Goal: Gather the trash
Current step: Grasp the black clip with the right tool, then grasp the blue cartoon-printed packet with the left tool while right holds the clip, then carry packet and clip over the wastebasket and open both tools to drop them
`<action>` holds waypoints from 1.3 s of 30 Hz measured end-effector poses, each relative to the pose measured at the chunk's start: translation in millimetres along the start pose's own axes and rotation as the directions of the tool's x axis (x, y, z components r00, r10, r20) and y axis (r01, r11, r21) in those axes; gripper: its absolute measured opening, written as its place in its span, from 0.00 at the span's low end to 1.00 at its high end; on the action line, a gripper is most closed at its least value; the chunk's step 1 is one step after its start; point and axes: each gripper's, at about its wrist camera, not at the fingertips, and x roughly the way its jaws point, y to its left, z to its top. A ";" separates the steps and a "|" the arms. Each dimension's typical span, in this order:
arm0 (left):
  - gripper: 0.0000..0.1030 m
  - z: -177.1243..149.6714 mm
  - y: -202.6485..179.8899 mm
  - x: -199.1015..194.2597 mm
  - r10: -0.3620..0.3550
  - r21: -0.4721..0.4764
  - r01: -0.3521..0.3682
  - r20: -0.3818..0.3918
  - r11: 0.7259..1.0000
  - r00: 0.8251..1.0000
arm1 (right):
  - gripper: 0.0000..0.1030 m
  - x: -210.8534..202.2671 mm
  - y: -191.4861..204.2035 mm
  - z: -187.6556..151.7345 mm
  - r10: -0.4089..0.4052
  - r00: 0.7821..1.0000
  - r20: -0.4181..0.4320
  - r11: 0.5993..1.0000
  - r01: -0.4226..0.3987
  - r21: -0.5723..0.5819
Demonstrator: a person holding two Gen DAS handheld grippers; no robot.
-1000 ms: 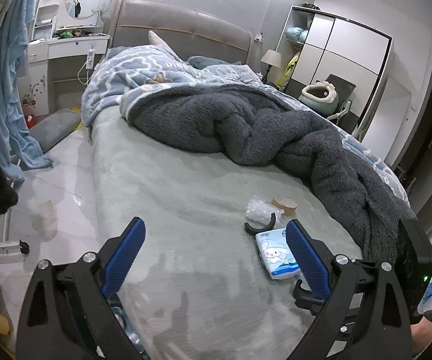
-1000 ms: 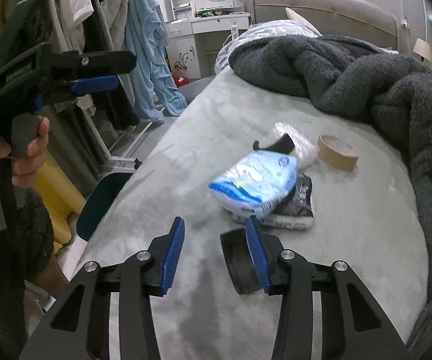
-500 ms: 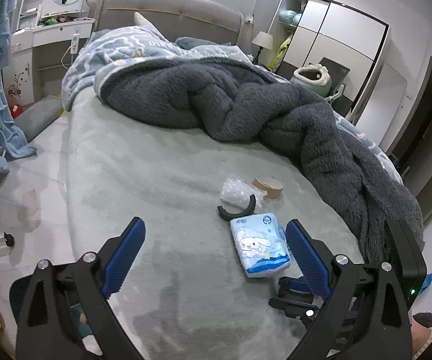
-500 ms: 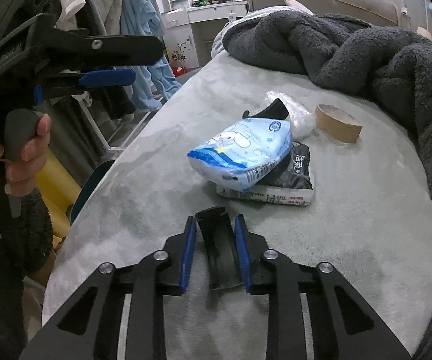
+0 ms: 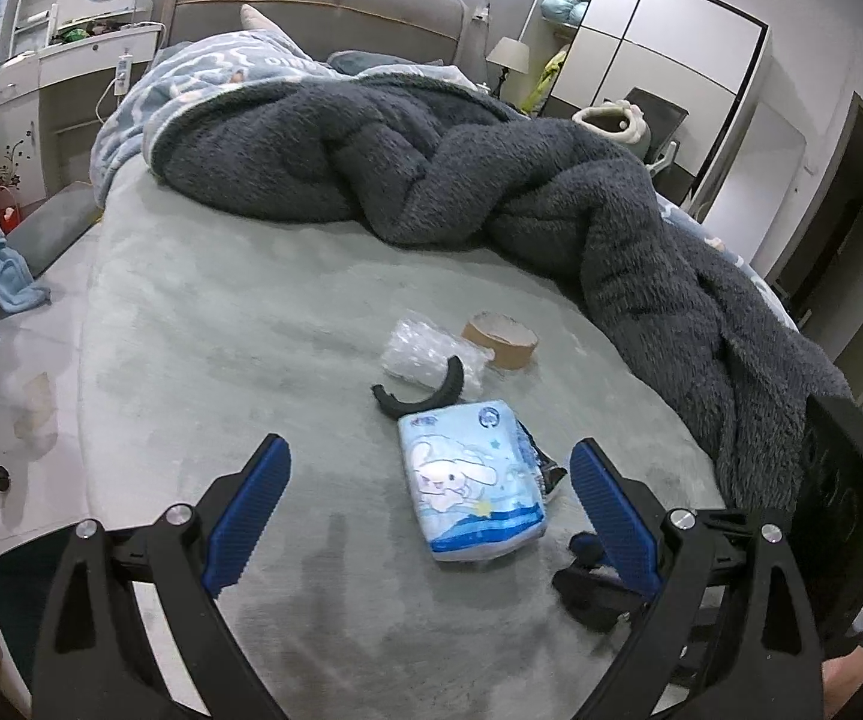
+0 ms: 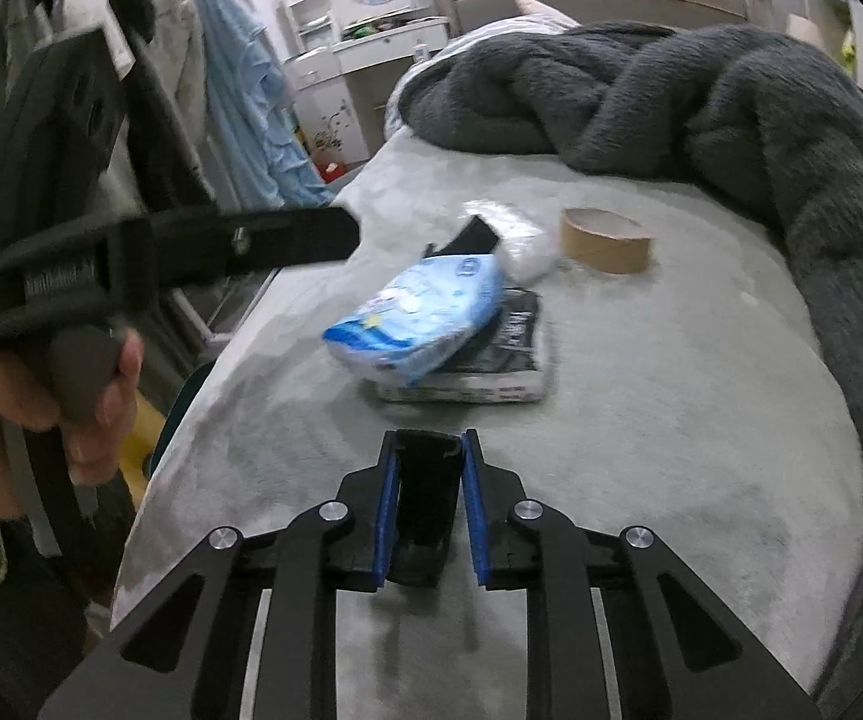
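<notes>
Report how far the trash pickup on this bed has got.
Nothing looks binned yet. In hand: the right gripper has its jaws shut on a black curved plastic strip. The left gripper is open and empty. Left on the grey-green bedsheet: the blue cartoon tissue pack, the black printed wrapper beneath it, a second black curved piece, the crumpled clear plastic and the brown cardboard tape ring.

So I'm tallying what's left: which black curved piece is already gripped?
The black piece clamped in the right gripper. The other curved piece lies loose beside the blue tissue pack.
</notes>
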 end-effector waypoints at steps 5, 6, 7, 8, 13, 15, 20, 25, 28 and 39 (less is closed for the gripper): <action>0.92 -5.3 -10.0 11.5 -0.007 0.023 0.008 -0.025 1.000 1.000 | 0.20 -11.6 -11.3 -1.7 -0.031 0.999 0.014 0.999 0.031 0.032; 0.91 -6.0 -12.0 13.4 -0.009 0.027 0.009 -0.028 1.000 1.000 | 0.20 -13.2 -12.5 -1.7 -0.037 0.999 0.017 0.999 0.036 0.038; 0.90 -6.1 -13.5 15.1 -0.010 0.032 0.011 -0.032 0.999 0.999 | 0.20 -15.5 -14.3 -1.4 -0.039 0.999 0.022 0.998 0.038 0.045; 0.88 -7.3 -15.9 17.6 -0.007 0.042 0.008 -0.037 0.999 0.999 | 0.20 -17.8 -15.6 -1.4 -0.041 0.999 0.026 0.998 0.039 0.051; 0.81 -12.2 -21.3 26.6 0.017 0.072 -0.013 -0.057 0.997 0.998 | 0.20 -29.4 -20.7 -1.4 -0.051 0.997 0.052 0.996 0.047 0.077; 0.77 -13.3 -21.3 29.8 0.023 0.072 -0.019 -0.064 0.997 0.998 | 0.20 -32.7 -22.3 -0.6 -0.053 0.997 0.060 0.995 0.048 0.086; 0.71 -16.4 -23.7 35.9 0.033 0.088 -0.026 -0.085 0.996 0.996 | 0.20 -35.4 -20.7 2.1 -0.056 0.996 0.067 0.995 0.050 0.090; 0.67 -19.7 -24.1 38.9 0.046 0.102 -0.035 -0.104 0.994 0.993 | 0.20 -37.8 -16.6 6.0 -0.057 0.996 0.073 0.995 0.051 0.085; 0.58 -21.4 -24.6 40.6 0.044 0.112 -0.030 -0.118 0.993 0.992 | 0.20 -39.0 -12.3 11.3 -0.057 0.995 0.078 0.996 0.050 0.080; 0.51 -22.7 -30.2 21.3 0.025 0.159 -0.009 -0.098 0.987 0.995 | 0.19 -37.9 7.4 35.1 -0.056 0.994 0.092 0.996 0.050 0.069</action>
